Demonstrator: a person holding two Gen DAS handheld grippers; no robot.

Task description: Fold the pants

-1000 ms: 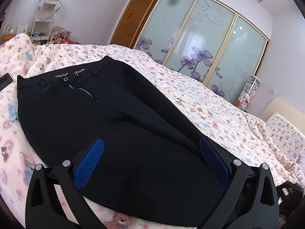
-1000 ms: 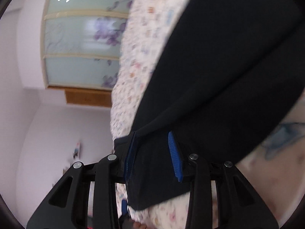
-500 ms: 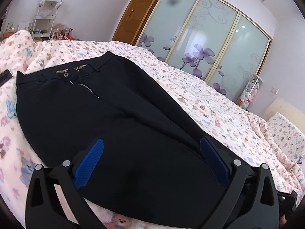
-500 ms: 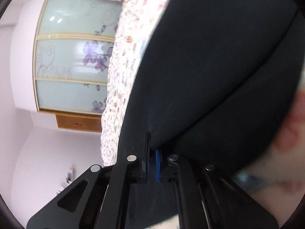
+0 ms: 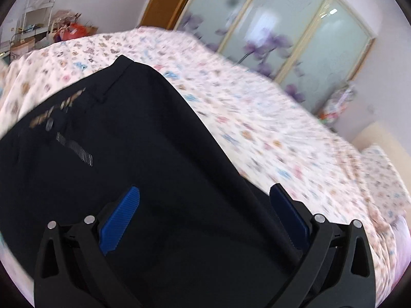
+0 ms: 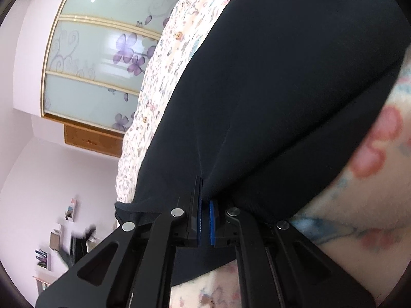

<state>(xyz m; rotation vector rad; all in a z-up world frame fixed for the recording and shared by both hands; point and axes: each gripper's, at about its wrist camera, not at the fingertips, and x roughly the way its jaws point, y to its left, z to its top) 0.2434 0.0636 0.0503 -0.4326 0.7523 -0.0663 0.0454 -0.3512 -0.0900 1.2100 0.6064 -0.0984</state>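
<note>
Black pants (image 5: 143, 148) lie flat on the patterned bedspread (image 5: 269, 128), waistband, button and zipper at the far left. My left gripper (image 5: 204, 200) is open, its blue pads wide apart just above the leg fabric. In the right wrist view the camera is rolled sideways. My right gripper (image 6: 204, 202) is shut on a pinched fold of the pants (image 6: 282, 77), and the fabric pulls up into a ridge from the blue pads.
The bed is wide, with floral bedspread on all sides of the pants (image 6: 164, 77). A sliding wardrobe with purple flower glass (image 5: 295, 25) and a wooden door (image 5: 164, 0) stand beyond the bed. A white shelf (image 5: 41, 0) with clutter is at far left.
My right gripper closed from open onto the pants fabric and stays clamped. My left gripper moved forward and closer over the pants, still open; its view is now blurred by motion.
</note>
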